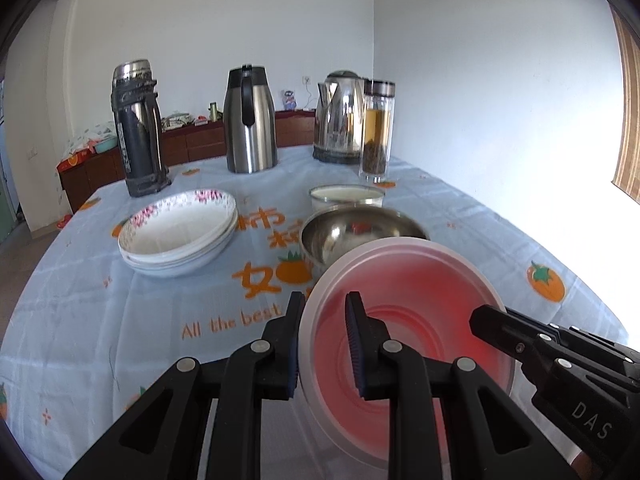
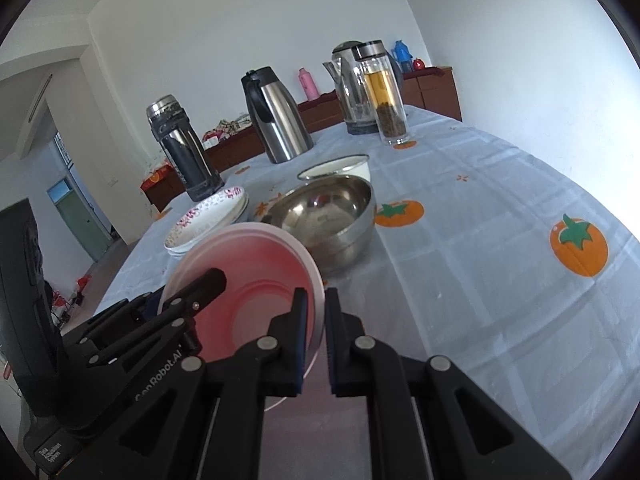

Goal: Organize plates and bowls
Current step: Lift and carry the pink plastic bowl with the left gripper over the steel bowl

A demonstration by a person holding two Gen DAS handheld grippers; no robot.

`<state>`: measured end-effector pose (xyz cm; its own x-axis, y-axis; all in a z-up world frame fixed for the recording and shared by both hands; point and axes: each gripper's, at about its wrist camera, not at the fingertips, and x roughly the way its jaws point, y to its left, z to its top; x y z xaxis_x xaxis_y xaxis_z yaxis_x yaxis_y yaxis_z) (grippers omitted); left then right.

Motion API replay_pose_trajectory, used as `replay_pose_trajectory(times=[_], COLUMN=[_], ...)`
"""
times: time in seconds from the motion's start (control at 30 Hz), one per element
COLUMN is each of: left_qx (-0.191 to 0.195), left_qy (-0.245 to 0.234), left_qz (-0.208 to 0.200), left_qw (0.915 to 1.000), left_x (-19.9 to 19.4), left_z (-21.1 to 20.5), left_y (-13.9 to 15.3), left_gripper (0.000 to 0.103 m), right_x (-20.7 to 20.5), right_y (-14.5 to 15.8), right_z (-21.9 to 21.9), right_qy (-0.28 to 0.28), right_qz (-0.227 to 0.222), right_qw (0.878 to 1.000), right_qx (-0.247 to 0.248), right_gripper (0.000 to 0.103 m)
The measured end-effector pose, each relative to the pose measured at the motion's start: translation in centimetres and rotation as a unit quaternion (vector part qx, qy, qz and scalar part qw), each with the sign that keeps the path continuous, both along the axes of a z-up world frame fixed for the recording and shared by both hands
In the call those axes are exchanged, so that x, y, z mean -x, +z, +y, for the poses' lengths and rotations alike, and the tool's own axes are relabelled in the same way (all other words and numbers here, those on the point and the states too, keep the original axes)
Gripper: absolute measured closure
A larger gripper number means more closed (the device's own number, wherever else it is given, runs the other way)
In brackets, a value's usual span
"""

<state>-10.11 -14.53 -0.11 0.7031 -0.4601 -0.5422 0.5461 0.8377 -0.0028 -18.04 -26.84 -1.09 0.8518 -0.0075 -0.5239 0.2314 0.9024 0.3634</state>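
A: What are the tongs doing?

B: Both pairs are gripping the pink bowl (image 1: 404, 312) by opposite sides of its rim. The left gripper (image 1: 325, 344) is pinching the rim on its own side, one finger outside the wall and one inside, open only as far as the wall's thickness. The right gripper (image 2: 315, 336) is doing the same on the far side, jaws nearly closed on the rim.

A: And where is the bowl sitting?

B: It is tilting between the two tongs and looks lifted off the tablecloth (image 1: 120, 320), though I cannot tell that for sure. Just ahead of both tongs the steel bowl (image 1: 360, 236) is waiting, with a white enamel bowl (image 1: 346, 196) just behind it. The stacked floral plates (image 1: 180, 236) are lying ahead and to the left.

A: How should this step go?

B: I'd judge the bowl is heading into the steel one. Keeping both grips even and levelling it before lowering should be helping; a thin, smooth rim may be slipping if one side loosens first.

A: Any writing?

B: The cloth is showing "All the best" and orange Chinese characters. The right tongs are reading "DAS"; the left tongs are showing something like "GenRobot.AI" and "Data Acquisition System".
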Motion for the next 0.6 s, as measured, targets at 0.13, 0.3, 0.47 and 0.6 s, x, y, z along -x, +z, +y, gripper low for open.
replay_pose_trajectory(times=[0.13,0.3,0.47,0.6], left_qx=[0.002,0.010,0.022,0.028], left_qy=[0.000,0.000,0.004,0.007], left_qz=[-0.012,-0.016,-0.021,-0.024], left_qw=[0.9999,0.9998,0.9995,0.9993], left_x=[-0.4,-1.9,-3.7,-5.2], left_z=[-0.6,-1.4,-2.5,-3.3], left_y=[1.3,2.7,4.0,4.6], left_gripper=[0.080,0.080,0.080,0.080], right_x=[-0.5,-1.4,-2.9,-4.2], right_y=[1.5,3.3,4.9,5.5], right_z=[-0.3,-1.0,-2.0,-2.9], right_qy=[-0.004,-0.009,-0.013,-0.011], right_qz=[-0.014,-0.031,-0.047,-0.052], right_qw=[1.000,0.999,0.998,0.998], right_qx=[0.008,0.020,0.027,0.024], right_gripper=[0.095,0.095,0.095,0.095])
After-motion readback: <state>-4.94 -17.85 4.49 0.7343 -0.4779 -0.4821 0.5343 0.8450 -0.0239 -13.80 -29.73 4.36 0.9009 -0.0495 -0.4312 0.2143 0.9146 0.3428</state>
